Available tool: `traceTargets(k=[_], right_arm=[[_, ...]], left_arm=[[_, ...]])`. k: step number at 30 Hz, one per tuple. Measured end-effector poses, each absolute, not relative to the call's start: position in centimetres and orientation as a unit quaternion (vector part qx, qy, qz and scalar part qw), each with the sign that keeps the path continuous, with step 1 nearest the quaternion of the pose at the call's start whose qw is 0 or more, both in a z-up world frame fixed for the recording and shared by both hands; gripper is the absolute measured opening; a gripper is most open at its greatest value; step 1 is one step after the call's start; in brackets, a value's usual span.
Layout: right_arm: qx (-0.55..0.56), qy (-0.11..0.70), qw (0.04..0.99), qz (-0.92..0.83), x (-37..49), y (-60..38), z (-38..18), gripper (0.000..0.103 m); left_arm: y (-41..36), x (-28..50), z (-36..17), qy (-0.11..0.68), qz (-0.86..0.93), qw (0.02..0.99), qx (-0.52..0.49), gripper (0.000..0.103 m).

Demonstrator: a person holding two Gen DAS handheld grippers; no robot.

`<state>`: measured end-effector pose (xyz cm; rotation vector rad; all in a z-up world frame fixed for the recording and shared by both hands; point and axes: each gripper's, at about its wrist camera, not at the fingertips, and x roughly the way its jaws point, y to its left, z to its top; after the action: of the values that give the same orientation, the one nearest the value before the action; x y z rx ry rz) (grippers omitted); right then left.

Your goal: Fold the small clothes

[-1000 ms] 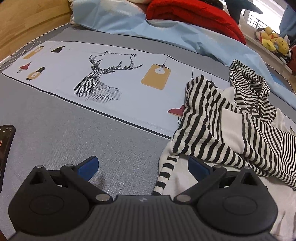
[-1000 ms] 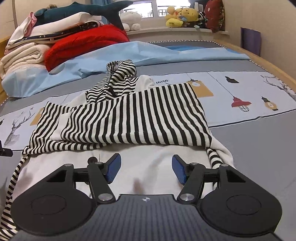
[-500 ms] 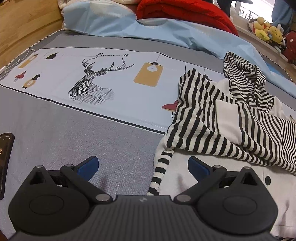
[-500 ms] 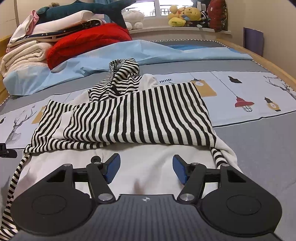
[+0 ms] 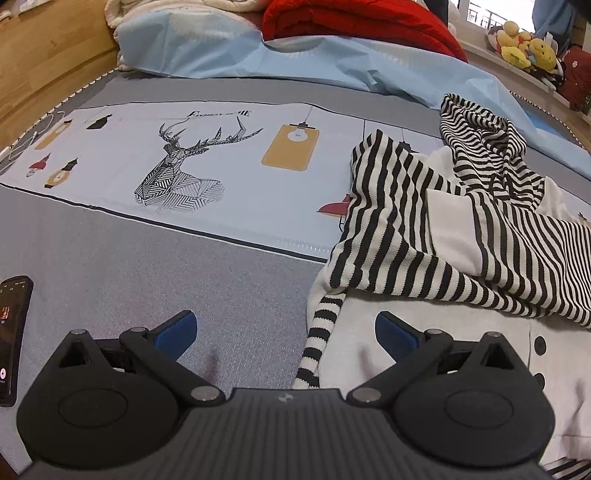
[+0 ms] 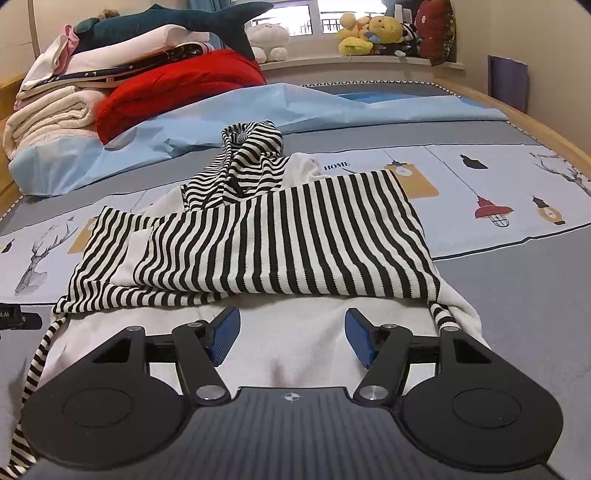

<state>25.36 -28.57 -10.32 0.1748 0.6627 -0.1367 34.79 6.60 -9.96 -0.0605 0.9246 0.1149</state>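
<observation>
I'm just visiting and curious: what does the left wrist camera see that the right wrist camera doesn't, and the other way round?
Only the left view shows a phone at its left edge and the jacket's dark buttons. Only the right view shows a shark toy on stacked blankets and a purple panel by the wall. Both show the striped jacket, the red blanket and window-sill toys.

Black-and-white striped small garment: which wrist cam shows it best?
Right wrist: the black-and-white striped small garment lies centred, both side edges and the hood visible. Left wrist shows it at the right, cut off by the frame edge.
</observation>
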Motion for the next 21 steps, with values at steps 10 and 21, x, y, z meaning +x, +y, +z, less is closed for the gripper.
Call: traceTargets(k=[10,21], right_arm=[[0.093,0.294,0.949,-0.070,25.3,-28.7,-8.1,0.068],[0.066,0.265,0.960,-0.055,42.5,-29.3,3.2,0.081]], left_arm=[[7.0,35.2,-9.5,0.458,0.030,0.888,-0.027,0.103],[11.4,38.5,-8.6,0.454,0.074,0.888,-0.020,0.103]])
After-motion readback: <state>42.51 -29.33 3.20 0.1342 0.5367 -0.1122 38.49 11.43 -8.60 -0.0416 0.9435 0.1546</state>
